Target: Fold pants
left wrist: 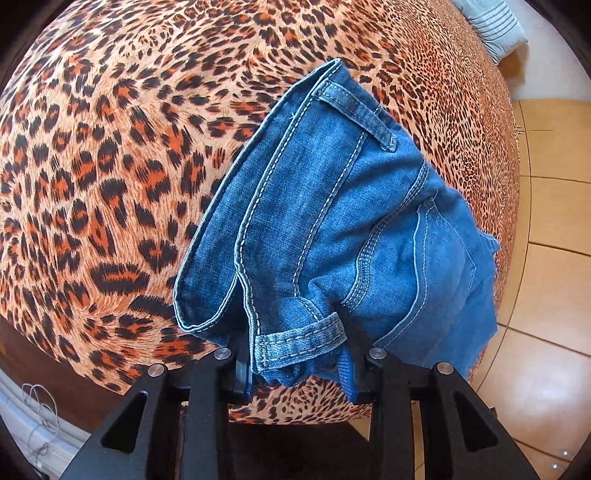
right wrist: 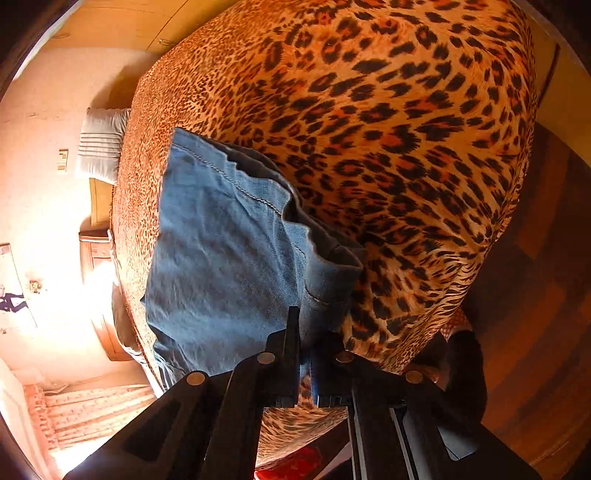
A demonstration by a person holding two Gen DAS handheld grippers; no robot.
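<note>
So the biggest thing by far is the bed [left wrist: 110,166], covered in a leopard print spread that fills most of both views; in the left wrist view there's a huge stretch of bare spread across the whole left and top of the frame, while the bed's edge curves down the right side with tiled floor [left wrist: 546,221] beyond it. In the right wrist view the open spread is the upper right, the bed edge runs down the left side and wooden floor [right wrist: 535,314] shows at far right. One pair of pants [left wrist: 332,221], blue denim, already bunched into a short thick bundle, lying near the bed's edge in the centre right of the left view. You can see the waistband end with pale stitching, two belt loops and a pocket seam, layers stacked so the edge shows a doubled fold. From the right view the pants [right wrist: 221,251] look paler and wrinkly, one hem line of stitching on top, darker layer peeking out under it. One grey striped pillow [left wrist: 491,26] sits at the top right corner. Two grippers: the left gripper [left wrist: 299,369] has its fingers closed in on the waistband by the lower belt loop, denim packed between them. The right gripper [right wrist: 304,354] has its fingers pinched nearly together on the bundle's lower edge.
</note>
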